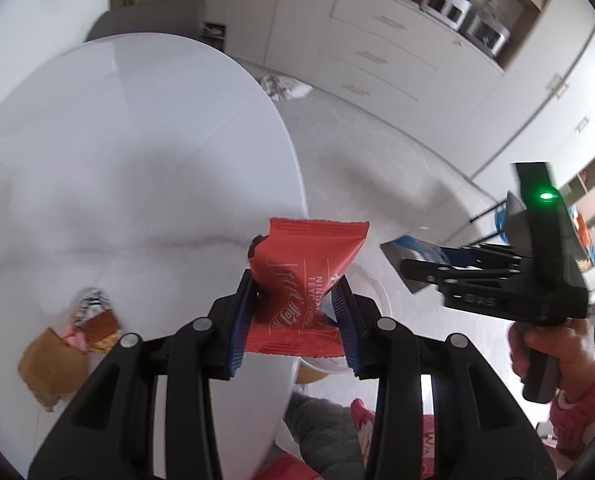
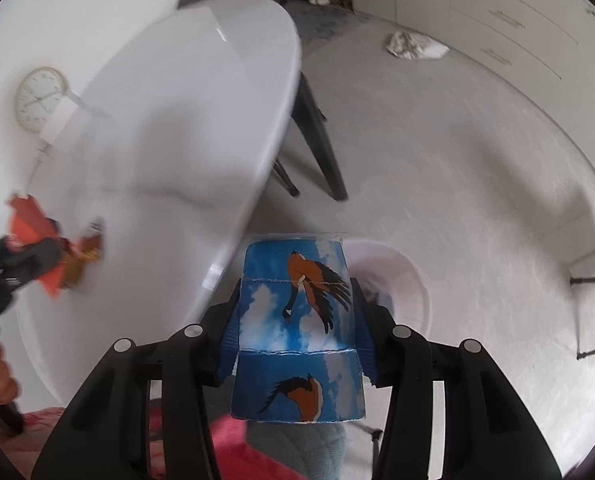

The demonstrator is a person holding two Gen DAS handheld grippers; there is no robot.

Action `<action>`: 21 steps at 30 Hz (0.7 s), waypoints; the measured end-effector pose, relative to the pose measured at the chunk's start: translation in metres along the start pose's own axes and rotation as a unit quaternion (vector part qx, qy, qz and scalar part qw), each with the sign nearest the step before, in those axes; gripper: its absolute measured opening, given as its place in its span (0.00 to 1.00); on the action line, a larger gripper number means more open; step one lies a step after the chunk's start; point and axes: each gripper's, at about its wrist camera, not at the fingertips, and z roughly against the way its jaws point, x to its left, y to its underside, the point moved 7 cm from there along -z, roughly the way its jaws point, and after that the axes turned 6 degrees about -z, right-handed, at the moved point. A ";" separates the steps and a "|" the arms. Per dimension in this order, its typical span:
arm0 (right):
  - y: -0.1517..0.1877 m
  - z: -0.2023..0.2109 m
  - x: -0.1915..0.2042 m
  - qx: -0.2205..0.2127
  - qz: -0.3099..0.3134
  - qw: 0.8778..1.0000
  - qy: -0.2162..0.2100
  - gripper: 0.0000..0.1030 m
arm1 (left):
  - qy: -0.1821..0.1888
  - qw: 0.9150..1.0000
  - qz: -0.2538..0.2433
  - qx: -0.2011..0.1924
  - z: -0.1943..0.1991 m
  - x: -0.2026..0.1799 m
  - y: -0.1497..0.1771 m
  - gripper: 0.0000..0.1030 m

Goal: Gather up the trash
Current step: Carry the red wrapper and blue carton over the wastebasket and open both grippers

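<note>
The left gripper [image 1: 295, 312] is clenched on a red snack wrapper [image 1: 305, 264], its blue pads pressing the crumpled middle of the packet, held above the edge of the round white bench [image 1: 117, 152]. The right gripper [image 2: 297, 332] grasps a blue packet printed with flying birds [image 2: 297, 320], squeezed between its two pads; below and just beyond it on the floor sits a white bin [image 2: 401, 280]. In the left wrist view the right gripper [image 1: 417, 276] shows off to the right, carried by a hand [image 1: 549, 348] in a pink sleeve. Still lying on the bench are a torn brown wrapper with foil [image 1: 69, 344], near its edge. A crumpled white bag [image 2: 415, 46] lies far off on the floor, beside the white drawers [image 1: 381, 56]
</note>
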 end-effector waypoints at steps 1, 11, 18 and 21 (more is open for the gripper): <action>0.004 -0.008 -0.012 0.008 -0.002 1.000 0.004 0.47 | -0.005 1.000 -0.008 0.007 -0.005 -0.008 0.001 0.37; 0.039 -0.115 -0.073 0.114 -0.032 0.992 0.040 0.77 | -0.020 0.997 -0.041 0.061 -0.035 -0.034 0.007 0.37; 0.037 -0.079 -0.116 0.081 -0.080 0.992 0.052 0.88 | 0.017 0.991 -0.075 0.114 -0.080 -0.064 0.012 0.37; 0.034 -0.056 -0.134 0.058 -0.104 0.991 0.057 0.91 | 0.033 0.985 -0.093 0.139 -0.103 -0.082 0.021 0.37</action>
